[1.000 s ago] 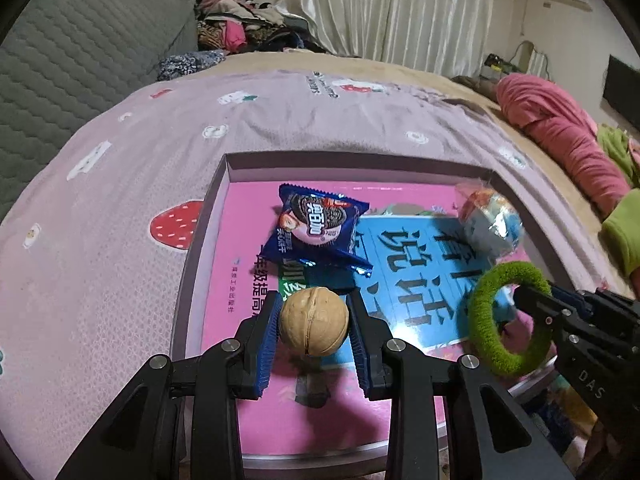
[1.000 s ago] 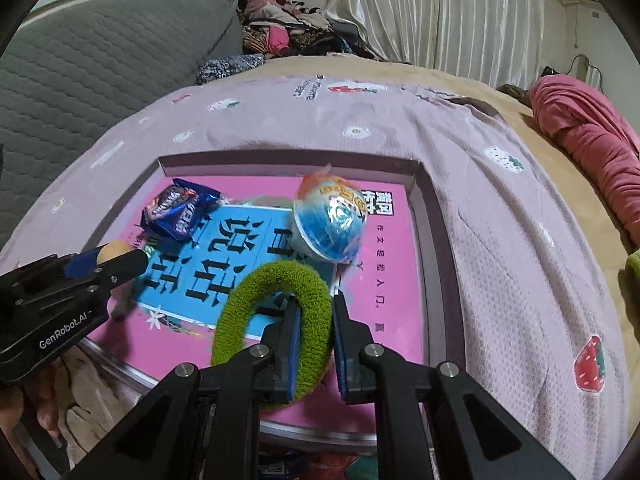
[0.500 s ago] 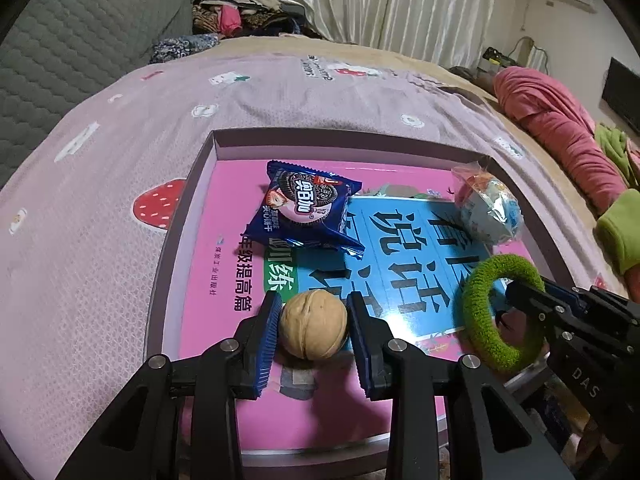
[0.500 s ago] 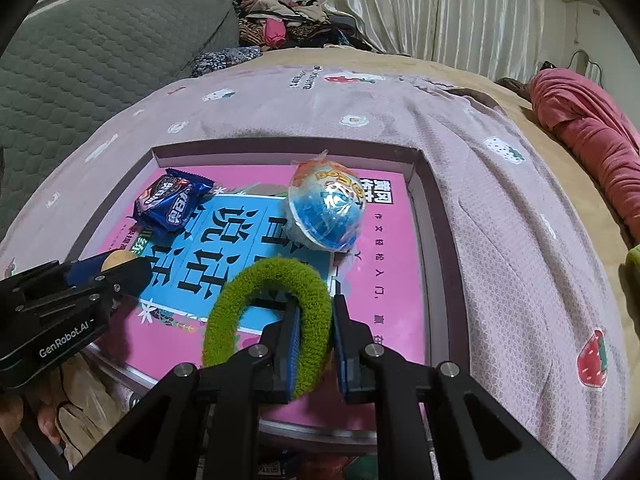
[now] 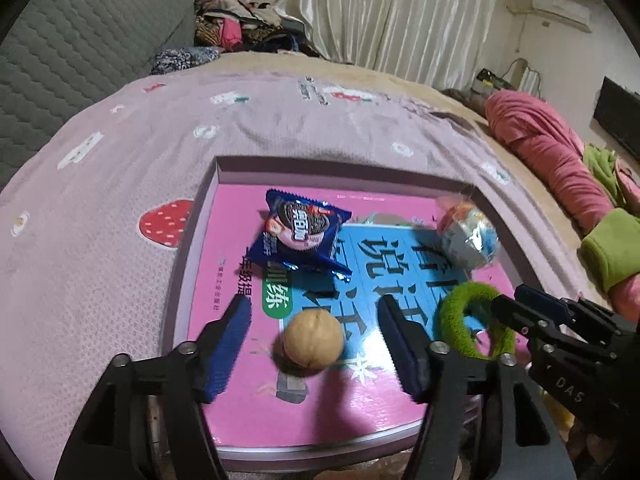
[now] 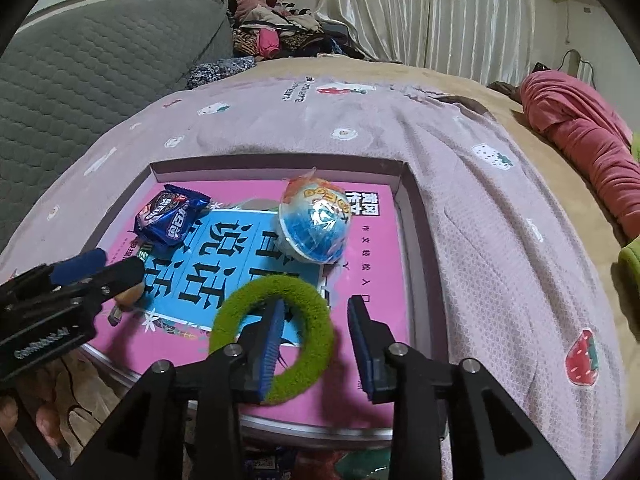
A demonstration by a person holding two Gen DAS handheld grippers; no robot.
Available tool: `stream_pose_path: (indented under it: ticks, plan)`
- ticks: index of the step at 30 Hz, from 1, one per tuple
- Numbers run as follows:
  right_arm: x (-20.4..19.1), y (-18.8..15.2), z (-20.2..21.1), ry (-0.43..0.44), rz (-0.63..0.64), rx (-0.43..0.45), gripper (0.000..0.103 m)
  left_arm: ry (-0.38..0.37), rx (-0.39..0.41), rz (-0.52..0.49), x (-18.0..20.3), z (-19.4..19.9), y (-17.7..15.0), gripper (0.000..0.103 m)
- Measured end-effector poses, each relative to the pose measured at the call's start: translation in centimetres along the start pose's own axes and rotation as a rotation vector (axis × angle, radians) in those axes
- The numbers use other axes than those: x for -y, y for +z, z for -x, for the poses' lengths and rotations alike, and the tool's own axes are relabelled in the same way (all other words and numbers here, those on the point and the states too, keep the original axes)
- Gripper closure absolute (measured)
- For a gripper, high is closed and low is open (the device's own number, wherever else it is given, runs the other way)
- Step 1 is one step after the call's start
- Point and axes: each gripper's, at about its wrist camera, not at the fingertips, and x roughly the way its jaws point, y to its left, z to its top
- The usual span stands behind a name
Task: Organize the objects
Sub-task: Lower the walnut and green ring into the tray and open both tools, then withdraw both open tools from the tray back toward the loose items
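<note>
The left gripper [image 5: 314,336] is spread wide, the walnut [image 5: 313,343] lying free between its fingers on the pink book in the tray [image 5: 182,264]. The right gripper [image 6: 316,340] is likewise parted around the green hair tie [image 6: 310,308]; a biscuit packet [image 5: 304,232] and wrapped ball [image 6: 316,220] are seen beyond.

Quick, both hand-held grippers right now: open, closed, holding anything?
Left hand-held gripper: open, walnut loose between its fingers.
Right hand-held gripper: open, green hair tie loose around one finger.
</note>
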Motion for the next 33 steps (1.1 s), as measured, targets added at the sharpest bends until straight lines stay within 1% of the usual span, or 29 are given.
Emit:
stream_pose_path:
  ticks: [1, 5, 8, 12, 14, 16, 19, 21, 24, 28, 31, 33]
  plan:
    - [0.1, 0.0, 0.0, 0.001, -0.006, 0.001, 0.065, 0.002, 0.006, 0.004, -0.1, 0.2, 0.1, 0.029]
    - [0.3, 0.2, 0.5, 0.004, -0.014, 0.016, 0.061, -0.006, 0.034, 0.020, -0.4, 1.5, 0.5, 0.028]
    - [0.3, 0.2, 1.1, 0.010, -0.018, 0.029, 0.056, -0.004, 0.063, 0.031, -0.6, 2.7, 0.9, 0.025]
    - [0.1, 0.5, 2.6, 0.026, -0.019, 0.067, 0.048, -0.004, 0.074, 0.039, -1.1, 4.1, 1.3, 0.021]
    - [0.0, 0.7, 3.9, 0.034, -0.030, 0.102, 0.041, -0.003, 0.092, 0.048, -1.3, 5.1, 1.6, 0.021]
    - [-0.1, 0.8, 5.2, 0.057, -0.039, 0.134, 0.031, 0.012, 0.106, 0.049, -1.5, 6.3, 1.7, 0.020]
    - [-0.3, 0.5, 7.5, 0.075, -0.052, 0.176, 0.024, 0.033, 0.134, 0.057, -1.7, 8.2, 1.5, 0.019]
    - [-0.5, 0.3, 8.8, 0.074, -0.050, 0.189, 0.021, 0.050, 0.137, 0.064, -1.8, 9.2, 1.1, 0.018]
    - [-0.8, -0.2, 10.2, 0.063, -0.042, 0.200, 0.021, 0.058, 0.136, 0.059, -1.7, 10.3, 0.4, 0.018]
    - [-0.9, -1.5, 11.8, 0.062, -0.043, 0.187, 0.021, 0.045, 0.132, 0.081, -2.1, 12.0, -1.1, 0.017]
    - [-1.0, -2.4, 13.1, 0.065, -0.049, 0.173, 0.021, 0.034, 0.114, 0.105, -2.6, 13.4, -2.8, 0.017]
    - [-1.3, -2.6, 14.2, 0.065, -0.035, 0.167, 0.021, 0.041, 0.098, 0.116, -2.9, 14.3, -3.3, 0.017]
